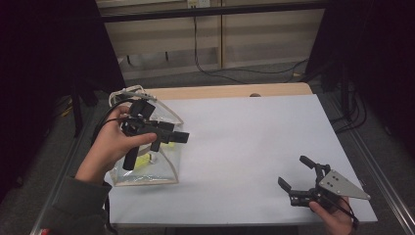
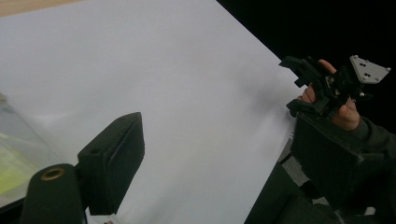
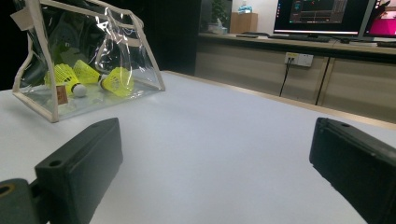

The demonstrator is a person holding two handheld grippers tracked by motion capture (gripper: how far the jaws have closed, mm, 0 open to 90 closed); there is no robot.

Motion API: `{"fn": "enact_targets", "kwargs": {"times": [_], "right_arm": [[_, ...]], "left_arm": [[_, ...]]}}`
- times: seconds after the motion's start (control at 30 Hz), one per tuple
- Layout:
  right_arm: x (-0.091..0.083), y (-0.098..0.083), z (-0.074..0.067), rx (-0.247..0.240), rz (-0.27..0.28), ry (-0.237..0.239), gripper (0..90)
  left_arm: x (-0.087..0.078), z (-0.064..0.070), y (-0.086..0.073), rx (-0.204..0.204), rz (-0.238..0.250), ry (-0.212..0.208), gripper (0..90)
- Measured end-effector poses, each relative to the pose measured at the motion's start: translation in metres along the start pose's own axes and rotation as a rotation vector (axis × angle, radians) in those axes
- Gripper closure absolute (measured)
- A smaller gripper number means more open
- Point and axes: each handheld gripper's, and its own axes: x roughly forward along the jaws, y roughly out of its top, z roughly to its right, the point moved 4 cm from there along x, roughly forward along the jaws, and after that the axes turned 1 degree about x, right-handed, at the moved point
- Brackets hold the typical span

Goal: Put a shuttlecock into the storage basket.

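Hovering over the clear pouch at the table's left, the left gripper gapes, gripping nothing. The right gripper, near right, also stands wide and unloaded.

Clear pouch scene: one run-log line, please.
left tongs: open, above clear pouch | right tongs: open, empty | shuttlecocks: inside pouch

Yellow shuttlecocks lie inside a clear pouch beyond the open right gripper.
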Motion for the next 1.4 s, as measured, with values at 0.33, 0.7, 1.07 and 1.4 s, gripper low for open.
{"fn": "enact_targets", "kwargs": {"times": [0.33, 0.7, 1.07, 1.4], "right_arm": [[0.000, 0.000, 0.000, 0.000, 0.001, -0.001, 2.3], [0.000, 0.000, 0.000, -0.001, 0.002, -0.002, 2.3], [0.000, 0.000, -0.001, -0.002, 0.000, -0.002, 2.3], [0.001, 0.000, -0.001, -0.003, -0.001, 0.000, 2.3]], "left_arm": [[0.008, 0.002, -0.011, 0.013, 0.013, -0.033, 15.7], [0.009, 0.002, -0.024, 0.054, 0.056, -0.052, 14.2], [0.012, 0.008, -0.023, 0.097, 0.070, -0.055, 12.4], [0.011, 0.017, -0.019, 0.113, 0.086, -0.080, 13.7]]}}
